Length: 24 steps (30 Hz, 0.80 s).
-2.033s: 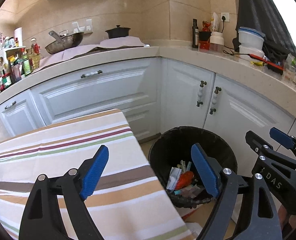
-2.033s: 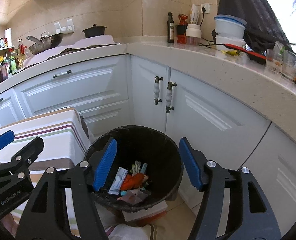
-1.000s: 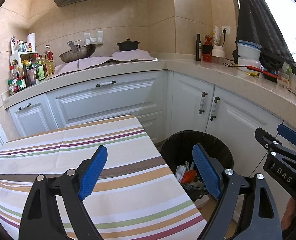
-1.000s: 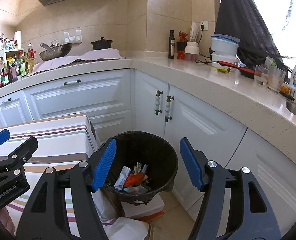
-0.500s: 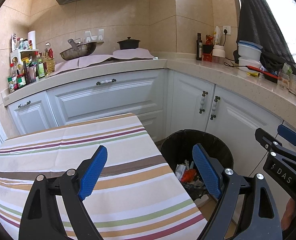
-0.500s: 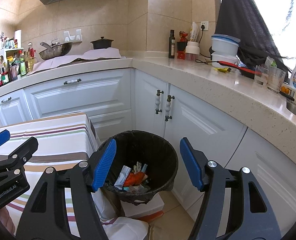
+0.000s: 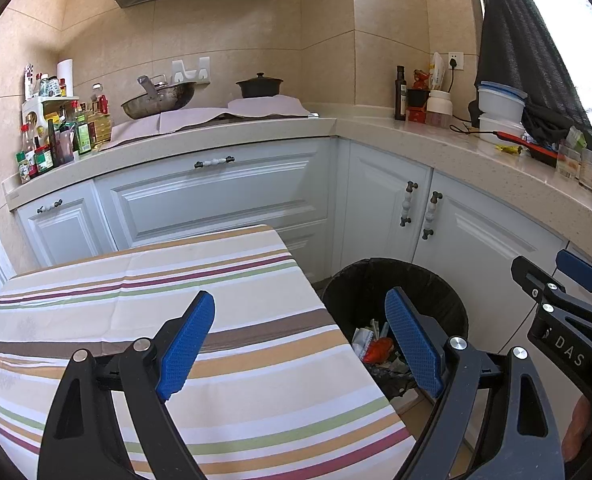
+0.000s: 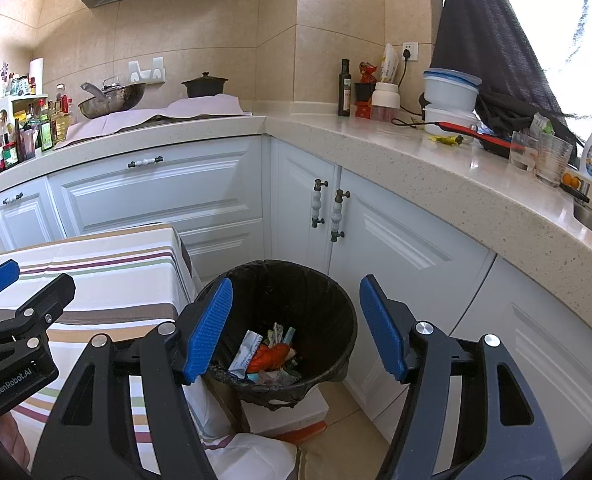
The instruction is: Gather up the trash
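Trash (image 7: 378, 350) sits in the black bin (image 7: 452, 300) beside the striped table (image 7: 135, 292) in our left wrist view, where our left gripper (image 7: 300, 340) holds its fingers spread and empty, steady as a second ago. From the right wrist, our right gripper (image 8: 296, 326) hangs above the bin, fingers apart, gripping nothing; the view has pulled back, and collection looks finished to us.

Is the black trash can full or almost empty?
Mostly empty. The black trash can shows only a small heap of wrappers at the bottom, with bare black liner all the way up to the rim.
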Tool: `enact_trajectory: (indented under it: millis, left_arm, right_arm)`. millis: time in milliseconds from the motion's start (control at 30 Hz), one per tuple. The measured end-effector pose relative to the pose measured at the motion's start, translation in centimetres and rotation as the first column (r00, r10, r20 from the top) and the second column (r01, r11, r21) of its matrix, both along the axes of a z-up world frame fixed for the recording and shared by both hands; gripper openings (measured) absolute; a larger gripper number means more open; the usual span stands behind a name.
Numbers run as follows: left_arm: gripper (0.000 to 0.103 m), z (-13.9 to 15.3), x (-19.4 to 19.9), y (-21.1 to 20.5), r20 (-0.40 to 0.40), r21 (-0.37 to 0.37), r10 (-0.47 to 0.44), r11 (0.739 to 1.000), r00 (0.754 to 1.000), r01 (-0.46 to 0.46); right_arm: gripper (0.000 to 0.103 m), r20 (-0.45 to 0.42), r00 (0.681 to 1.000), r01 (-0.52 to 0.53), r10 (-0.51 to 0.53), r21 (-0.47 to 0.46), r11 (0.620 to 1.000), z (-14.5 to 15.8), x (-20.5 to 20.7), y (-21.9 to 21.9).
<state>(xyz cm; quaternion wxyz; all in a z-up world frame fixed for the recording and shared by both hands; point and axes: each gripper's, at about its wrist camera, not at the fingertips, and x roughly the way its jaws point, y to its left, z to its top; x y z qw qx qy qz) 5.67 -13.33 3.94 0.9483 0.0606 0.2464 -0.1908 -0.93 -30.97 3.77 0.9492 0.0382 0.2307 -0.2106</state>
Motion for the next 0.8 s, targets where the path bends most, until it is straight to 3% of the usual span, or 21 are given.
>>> enact_trajectory:
  millis: [800]
  left_arm:
    - [0.084,-0.39,0.04,0.05,-0.004,-0.002,0.003,1.000,1.000,-0.003]
  right_arm:
    - [0.064,-0.001,1.000,0.000,0.000,-0.001,1.000,-0.01,0.05,0.07]
